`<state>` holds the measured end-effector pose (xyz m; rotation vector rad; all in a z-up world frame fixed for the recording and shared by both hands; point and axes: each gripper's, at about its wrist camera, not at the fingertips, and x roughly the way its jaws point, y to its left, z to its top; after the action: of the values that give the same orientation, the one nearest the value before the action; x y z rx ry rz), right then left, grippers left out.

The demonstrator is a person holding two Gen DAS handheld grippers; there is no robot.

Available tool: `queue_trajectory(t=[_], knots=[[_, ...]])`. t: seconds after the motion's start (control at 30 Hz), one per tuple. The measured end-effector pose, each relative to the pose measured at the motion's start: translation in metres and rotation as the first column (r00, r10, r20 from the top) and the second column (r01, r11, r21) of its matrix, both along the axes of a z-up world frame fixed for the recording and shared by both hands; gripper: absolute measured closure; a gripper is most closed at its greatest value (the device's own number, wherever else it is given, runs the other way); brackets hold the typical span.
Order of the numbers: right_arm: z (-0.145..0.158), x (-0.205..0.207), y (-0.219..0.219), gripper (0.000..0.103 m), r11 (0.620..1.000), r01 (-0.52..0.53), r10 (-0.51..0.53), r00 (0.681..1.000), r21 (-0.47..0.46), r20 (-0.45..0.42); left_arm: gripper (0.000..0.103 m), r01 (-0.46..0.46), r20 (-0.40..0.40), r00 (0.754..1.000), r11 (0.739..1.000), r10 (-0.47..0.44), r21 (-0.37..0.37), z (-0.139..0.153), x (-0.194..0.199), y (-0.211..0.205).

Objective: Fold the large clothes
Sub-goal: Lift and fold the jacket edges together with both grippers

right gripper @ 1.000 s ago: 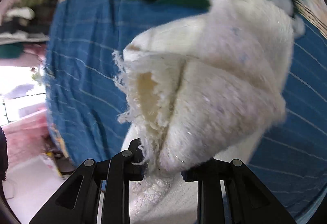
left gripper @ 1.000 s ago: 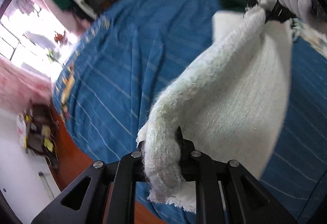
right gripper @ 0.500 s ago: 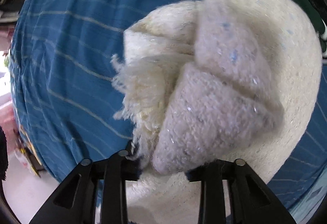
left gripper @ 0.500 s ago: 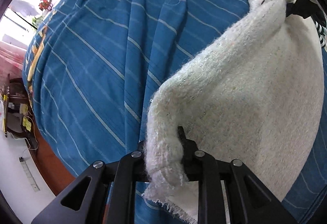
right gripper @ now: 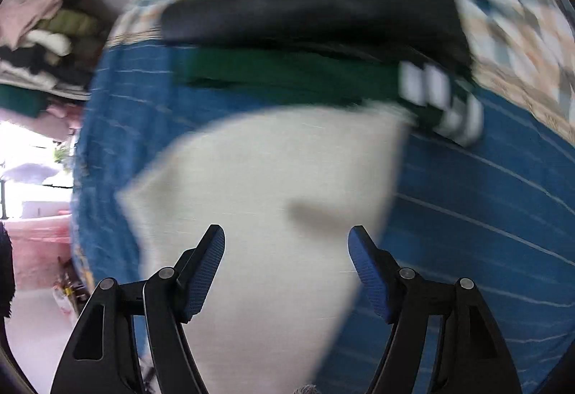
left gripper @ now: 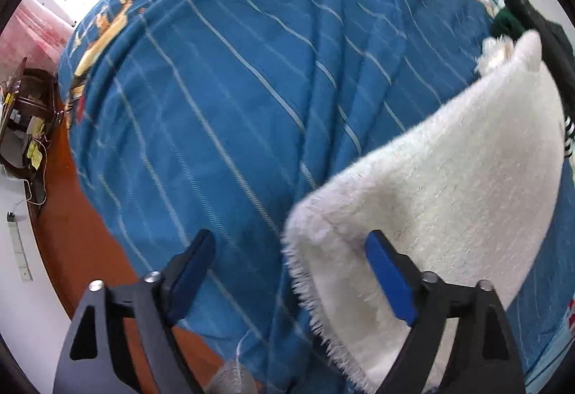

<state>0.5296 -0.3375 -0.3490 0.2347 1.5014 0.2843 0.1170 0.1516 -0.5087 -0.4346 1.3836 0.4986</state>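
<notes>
A fluffy white knitted garment (left gripper: 449, 185) lies folded flat on the blue striped bedspread (left gripper: 233, 78), its fringed edge toward me. My left gripper (left gripper: 287, 250) is open and empty above the garment's near left corner. In the right wrist view, which is blurred, the same white garment (right gripper: 273, 193) lies spread below my right gripper (right gripper: 287, 250), which is open and empty just above it.
A stack of folded dark and green clothes (right gripper: 309, 45) lies beyond the white garment on the bed. A patterned pillow (right gripper: 510, 24) is at the far right. The bed's edge and orange floor (left gripper: 82, 243) are at the left. A clothes pile (right gripper: 46, 31) sits on a shelf.
Both grippers have opened and let go of the white garment, which has dropped flat onto the bedspread. Both grippers have pulled back a little from it.
</notes>
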Motion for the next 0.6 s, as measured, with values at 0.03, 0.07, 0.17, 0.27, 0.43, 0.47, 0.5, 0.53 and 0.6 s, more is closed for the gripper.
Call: queue_trajectory(t=[0.03, 0.07, 0.17, 0.27, 0.43, 0.47, 0.5, 0.53, 0.6], knots=[[-0.019, 0.004, -0.015, 0.03, 1.0, 0.01, -0.009, 1.0, 0.023, -0.026, 0.016, -0.003, -0.007, 1.0, 1.0, 0.003, 0.006, -0.009, 0.002, -0.004], [-0.043, 0.007, -0.03, 0.03, 0.996, 0.024, -0.018, 0.997, 0.085, -0.073, 0.016, -0.007, -0.029, 1.0, 1.0, 0.007, 0.011, -0.02, 0.004, -0.008], [-0.104, 0.021, -0.046, 0.03, 0.959, 0.081, -0.04, 0.987, 0.272, -0.153, 0.012, -0.011, -0.05, 0.999, 1.0, 0.012, 0.018, -0.043, 0.007, -0.015], [-0.146, 0.036, -0.041, 0.028, 0.887, 0.152, -0.081, 0.981, 0.437, -0.178, 0.005, -0.004, -0.056, 0.998, 0.999, 0.007, 0.042, -0.05, 0.013, -0.015], [-0.144, 0.038, -0.014, 0.074, 0.841, 0.119, -0.082, 0.992, 0.527, -0.094, 0.002, 0.044, -0.085, 0.996, 0.996, -0.038, 0.08, -0.049, 0.029, -0.017], [-0.14, 0.035, -0.017, 0.077, 0.838, 0.138, -0.107, 0.99, 0.528, -0.09, 0.002, 0.056, -0.09, 0.995, 0.994, -0.048, 0.091, -0.046, 0.033, -0.016], [-0.135, 0.027, -0.028, 0.081, 0.823, 0.202, -0.172, 0.979, 0.531, -0.106, 0.002, 0.064, -0.094, 0.994, 0.993, -0.054, 0.103, -0.043, 0.039, -0.016], [-0.13, 0.019, -0.04, 0.083, 0.807, 0.248, -0.218, 0.968, 0.536, -0.12, 0.002, 0.069, -0.096, 0.994, 0.991, -0.058, 0.115, -0.036, 0.043, -0.013], [-0.116, -0.004, -0.072, 0.084, 0.784, 0.332, -0.311, 0.941, 0.524, -0.132, 0.002, 0.064, -0.074, 0.996, 0.99, -0.055, 0.129, -0.017, 0.046, -0.006]])
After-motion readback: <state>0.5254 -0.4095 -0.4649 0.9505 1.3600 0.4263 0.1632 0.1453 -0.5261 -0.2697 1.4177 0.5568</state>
